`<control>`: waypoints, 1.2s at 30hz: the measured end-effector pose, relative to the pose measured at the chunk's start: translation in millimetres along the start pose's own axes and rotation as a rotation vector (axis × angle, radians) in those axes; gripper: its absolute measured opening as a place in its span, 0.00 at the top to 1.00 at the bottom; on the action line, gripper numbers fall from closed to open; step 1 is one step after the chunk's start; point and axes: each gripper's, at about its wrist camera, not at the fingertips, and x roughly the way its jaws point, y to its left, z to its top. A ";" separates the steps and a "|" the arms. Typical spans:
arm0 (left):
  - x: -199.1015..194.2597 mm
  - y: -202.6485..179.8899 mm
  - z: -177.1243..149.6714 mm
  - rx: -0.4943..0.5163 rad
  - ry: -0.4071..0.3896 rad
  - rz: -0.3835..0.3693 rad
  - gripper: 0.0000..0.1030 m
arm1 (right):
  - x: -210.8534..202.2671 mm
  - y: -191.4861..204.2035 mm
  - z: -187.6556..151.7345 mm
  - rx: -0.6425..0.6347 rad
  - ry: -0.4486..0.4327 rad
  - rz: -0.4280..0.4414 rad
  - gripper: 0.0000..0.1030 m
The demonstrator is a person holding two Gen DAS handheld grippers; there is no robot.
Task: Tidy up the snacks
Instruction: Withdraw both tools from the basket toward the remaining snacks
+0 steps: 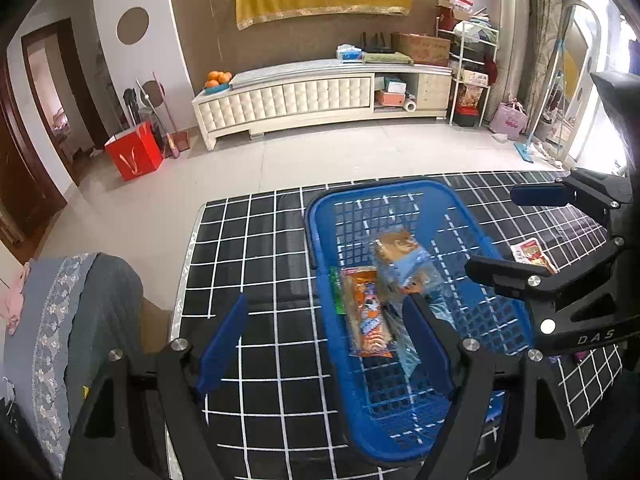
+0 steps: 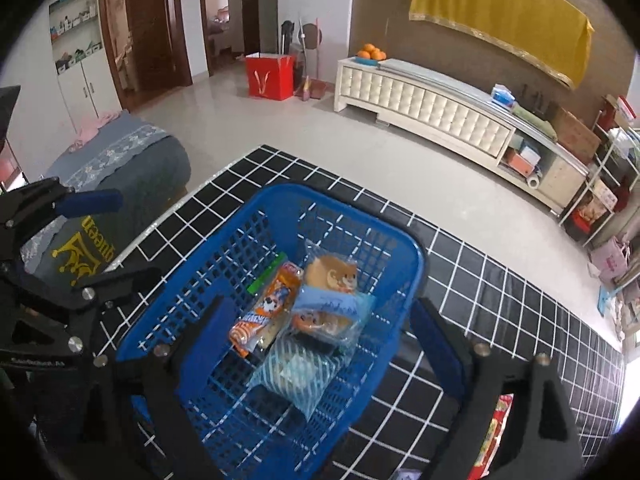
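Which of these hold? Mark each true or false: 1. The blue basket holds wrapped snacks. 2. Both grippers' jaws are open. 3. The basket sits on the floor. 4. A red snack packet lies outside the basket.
1. True: the blue basket holds wrapped snacks.
2. True: left gripper and right gripper are open, empty.
3. False: it sits on the black checked table.
4. True: red snack packet lies on the table.

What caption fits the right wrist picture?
Open right gripper above blue basket holding wrapped snacks.
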 end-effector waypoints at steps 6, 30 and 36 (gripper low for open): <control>-24.8 -16.9 0.1 0.024 -0.028 0.003 0.24 | -31.0 -1.8 -8.8 0.001 -0.033 -0.011 0.10; -57.2 -167.7 15.7 0.159 -0.070 -0.091 0.21 | -134.8 -96.8 -89.0 0.120 -0.107 -0.120 0.10; -32.6 -214.0 13.3 0.177 -0.020 -0.134 0.21 | -135.5 -134.1 -118.4 0.172 -0.069 -0.154 0.10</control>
